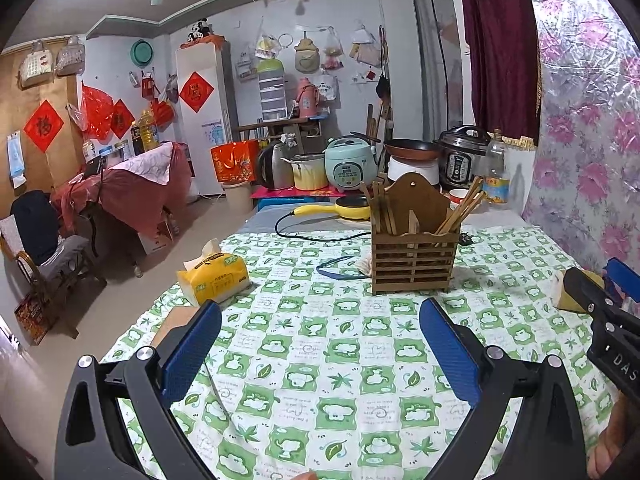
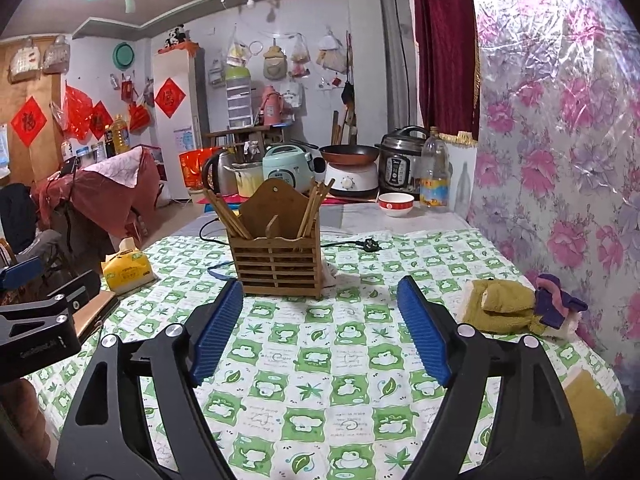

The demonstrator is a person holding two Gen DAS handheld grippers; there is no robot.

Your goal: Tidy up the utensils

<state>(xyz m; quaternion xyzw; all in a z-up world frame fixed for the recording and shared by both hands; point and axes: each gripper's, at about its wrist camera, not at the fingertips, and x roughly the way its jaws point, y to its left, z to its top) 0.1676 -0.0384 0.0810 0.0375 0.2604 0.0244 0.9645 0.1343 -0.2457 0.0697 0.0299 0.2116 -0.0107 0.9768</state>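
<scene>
A slatted wooden utensil holder (image 1: 414, 258) (image 2: 278, 266) stands upright on the green-and-white checked tablecloth (image 1: 340, 364) (image 2: 328, 372). Wooden chopsticks (image 1: 460, 210) (image 2: 226, 214) lean in its left and right compartments. My left gripper (image 1: 320, 328) hovers over the cloth in front of the holder, jaws wide apart with nothing between them. In its own view my right gripper (image 2: 320, 304) is open too, just short of the holder, its blue pads (image 2: 424, 332) empty. The right gripper also shows at the right edge of the left wrist view, and the left gripper at the left edge of the right wrist view.
A yellow tissue pack (image 1: 214, 278) (image 2: 128, 266) lies left of the holder. A blue cord (image 1: 340, 270) and a black plug cable (image 2: 360, 245) run behind it. Folded cloths (image 2: 508, 304) sit at the right by the flowered wall. Cookers, a pan (image 1: 412, 148), bowl (image 2: 396, 204) and bottle (image 2: 434, 172) crowd the far end.
</scene>
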